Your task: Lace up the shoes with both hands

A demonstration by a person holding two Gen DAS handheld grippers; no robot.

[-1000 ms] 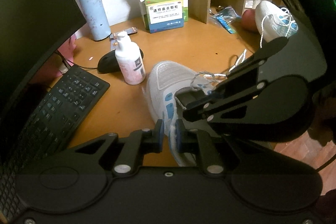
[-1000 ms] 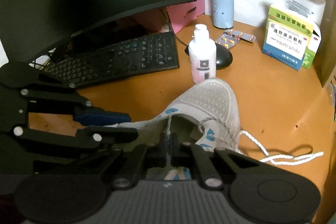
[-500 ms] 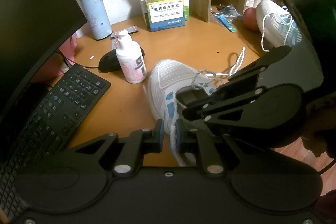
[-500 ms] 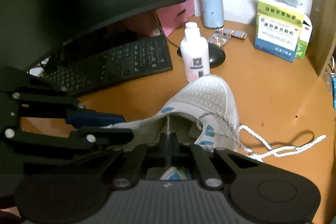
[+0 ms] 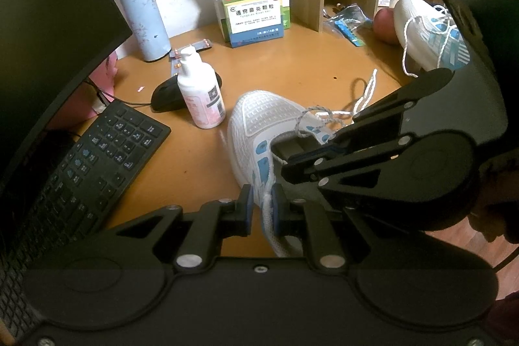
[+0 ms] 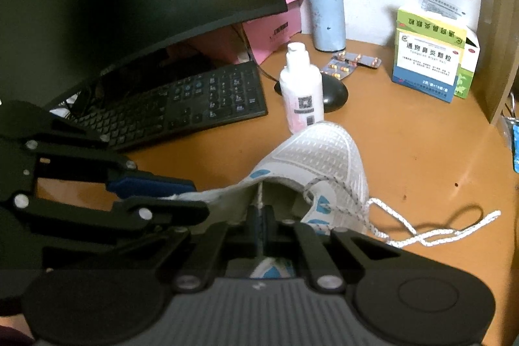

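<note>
- The shoe (image 5: 275,125) lies on the desk (image 5: 292,60) just in front of both grippers, toe pointing away toward the bottle (image 5: 201,96) and keyboard (image 5: 97,158).
- The left gripper (image 5: 261,208) is nearly closed, its blue pads pinching the white edge of the shoe's collar — it serves as the anchor. My judgement: keep that pinch firm and low so the shoe cannot slide or roll while the lace is worked.
- The right gripper (image 6: 261,224) is closed tight on a thin white strand of lace (image 6: 259,195) that runs up out of the shoe's opening. In the left view its fingers reach in over the tongue area.
- The loose lace (image 6: 421,232) trails off the far side of the shoe and lies in loops on the desk, so there looks to be plenty of slack.
- To do this step well, I would draw the pinched strand out smoothly along its own line, not sideways, so it neither frays nor drags the eyelet.
- Watch the loops on the desk — a snag there would jerk the shoe against the left grip.
- Which eyelet the strand passes through I cannot tell; the fingers hide it.
- A second shoe (image 5: 428,34) sits well apart by the shelf, already carrying a lace.
</note>
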